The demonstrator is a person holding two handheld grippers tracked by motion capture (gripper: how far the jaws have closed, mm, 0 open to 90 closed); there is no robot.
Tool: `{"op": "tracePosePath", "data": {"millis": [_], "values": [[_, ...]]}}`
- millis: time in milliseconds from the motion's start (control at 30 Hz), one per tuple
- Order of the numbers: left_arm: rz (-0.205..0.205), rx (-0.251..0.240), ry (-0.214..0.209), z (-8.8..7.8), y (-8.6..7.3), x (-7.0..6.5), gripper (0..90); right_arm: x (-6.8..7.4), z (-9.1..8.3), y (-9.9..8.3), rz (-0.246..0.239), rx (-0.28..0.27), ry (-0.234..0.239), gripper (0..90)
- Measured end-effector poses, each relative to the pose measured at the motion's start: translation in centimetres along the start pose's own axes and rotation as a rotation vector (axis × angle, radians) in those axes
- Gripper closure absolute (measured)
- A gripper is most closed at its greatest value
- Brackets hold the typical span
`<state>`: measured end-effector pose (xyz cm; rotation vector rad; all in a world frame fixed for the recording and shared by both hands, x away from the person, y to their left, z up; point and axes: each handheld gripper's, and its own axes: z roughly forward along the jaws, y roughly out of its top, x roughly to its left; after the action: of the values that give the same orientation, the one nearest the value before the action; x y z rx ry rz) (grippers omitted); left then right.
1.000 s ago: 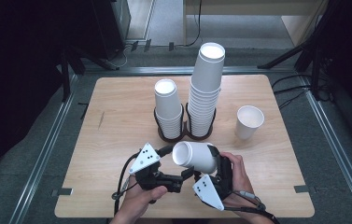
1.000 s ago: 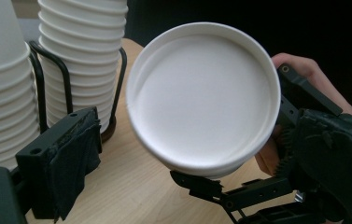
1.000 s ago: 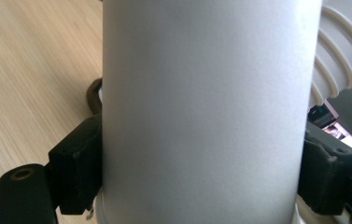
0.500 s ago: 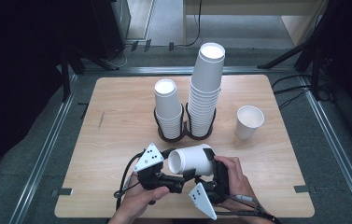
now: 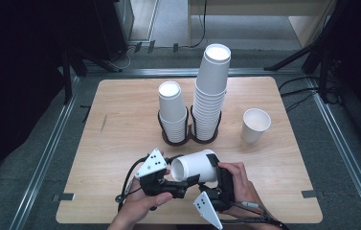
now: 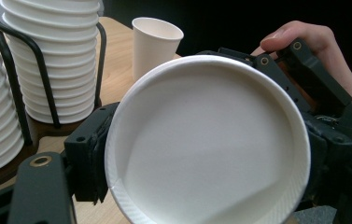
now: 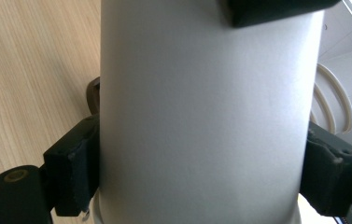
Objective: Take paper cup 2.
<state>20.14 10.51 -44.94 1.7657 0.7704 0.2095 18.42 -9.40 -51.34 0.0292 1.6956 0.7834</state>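
Observation:
A white paper cup [image 5: 195,166] lies on its side above the table's near edge, held between both hands with its open mouth toward the left. My left gripper [image 5: 180,181] has just been closing and now grips the cup at its rim. In the left gripper view the cup's mouth [image 6: 211,140] faces the camera, with one black pad [image 6: 87,158] against the rim, which is dented there. My right gripper [image 5: 215,176] clasps the cup's body [image 7: 201,116] with pads on both sides. Its jaws have just been opening a little, with the cup still between them.
A black wire holder at the middle of the wooden table [image 5: 120,124] carries a short stack of white cups [image 5: 172,108] and a tall stack [image 5: 211,91]. A single cup [image 5: 255,125] stands upright to the right. Dark floor and metal rails surround the table.
The cup has tipped from mouth-up to lying sideways with its mouth to the left. The left gripper's jaws came together on its rim. Both hands stayed near the table's front edge.

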Motion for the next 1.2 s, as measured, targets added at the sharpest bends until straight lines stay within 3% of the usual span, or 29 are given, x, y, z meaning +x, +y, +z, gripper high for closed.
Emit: {"op": "tracePosePath", "data": {"millis": [233, 500, 533, 633, 700, 733, 767, 833, 867, 933, 967, 1000, 1033, 1067, 1100, 1133, 1167, 1200], "values": [[0.010, -0.007, -0.041, -0.3, 0.0, 0.4, 22.5, -0.3, 0.0, -0.1, 0.011, -0.009, 0.014, 5.4], [0.010, -0.064, -0.008, -0.9, 0.1, 1.0, 22.7, -1.1, -0.2, -0.3, 0.099, 0.006, 0.022, 0.3], [0.013, -0.080, 0.002, -1.0, 0.0, 1.0, 22.7, -1.6, -0.3, -0.3, 0.151, 0.007, 0.024, 0.3], [-0.007, -0.146, 0.025, -1.4, -0.1, 1.5, 22.7, -2.2, -0.5, -0.4, 0.226, 0.003, 0.027, 0.4], [-0.004, -0.162, 0.036, -1.5, -0.1, 1.5, 22.7, -2.3, -0.6, -0.4, 0.246, 0.000, 0.028, 0.4], [-0.003, -0.202, 0.051, -1.7, -0.2, 1.6, 22.6, -2.5, -0.6, -0.4, 0.290, 0.003, 0.028, 0.4], [-0.003, -0.202, 0.051, -1.7, -0.2, 1.6, 22.6, -2.5, -0.6, -0.4, 0.310, 0.002, 0.027, 0.4], [-0.003, -0.254, 0.068, -1.9, -0.2, 1.7, 22.5, -2.7, -0.6, -0.4, 0.358, 0.008, 0.028, 0.4], [-0.003, -0.254, 0.068, -1.9, -0.2, 1.7, 22.5, -2.7, -0.6, -0.4, 0.358, 0.008, 0.028, 0.4], [-0.005, -0.272, 0.064, -2.0, -0.2, 1.8, 22.4, -3.4, -0.6, -0.5, 0.466, 0.017, 0.020, 0.4], [0.003, -0.280, 0.074, -2.0, -0.3, 1.8, 22.4, -3.4, -0.6, -0.5, 0.466, 0.017, 0.020, 0.4], [0.010, -0.284, 0.081, -2.0, -0.3, 1.9, 22.4, -3.9, -0.6, -0.6, 0.578, 0.022, 0.016, 1.0], [0.007, -0.288, 0.082, -2.0, -0.4, 1.9, 22.4, -3.9, -0.6, -0.6, 0.578, 0.022, 0.016, 1.0], [0.008, -0.293, 0.083, -1.9, -0.4, 1.9, 22.4, -4.2, -0.7, -0.7, 0.628, 0.021, 0.015, 1.1], [0.011, -0.292, 0.100, -1.8, -0.5, 1.9, 22.2, -4.7, -0.9, -0.7, 0.711, 0.019, 0.007, 1.1], [0.014, -0.292, 0.115, -1.7, -0.6, 2.0, 22.2, -4.8, -1.0, -0.7, 0.750, 0.019, 0.002, 1.1], [0.014, -0.292, 0.115, -1.7, -0.6, 2.0, 22.3, -4.8, -1.0, -0.7, 0.750, 0.019, 0.002, 1.1], [0.005, -0.301, 0.119, -1.6, -0.7, 2.1, 22.2, -5.1, -1.1, -0.5, 0.830, 0.018, -0.009, 1.1]]}}
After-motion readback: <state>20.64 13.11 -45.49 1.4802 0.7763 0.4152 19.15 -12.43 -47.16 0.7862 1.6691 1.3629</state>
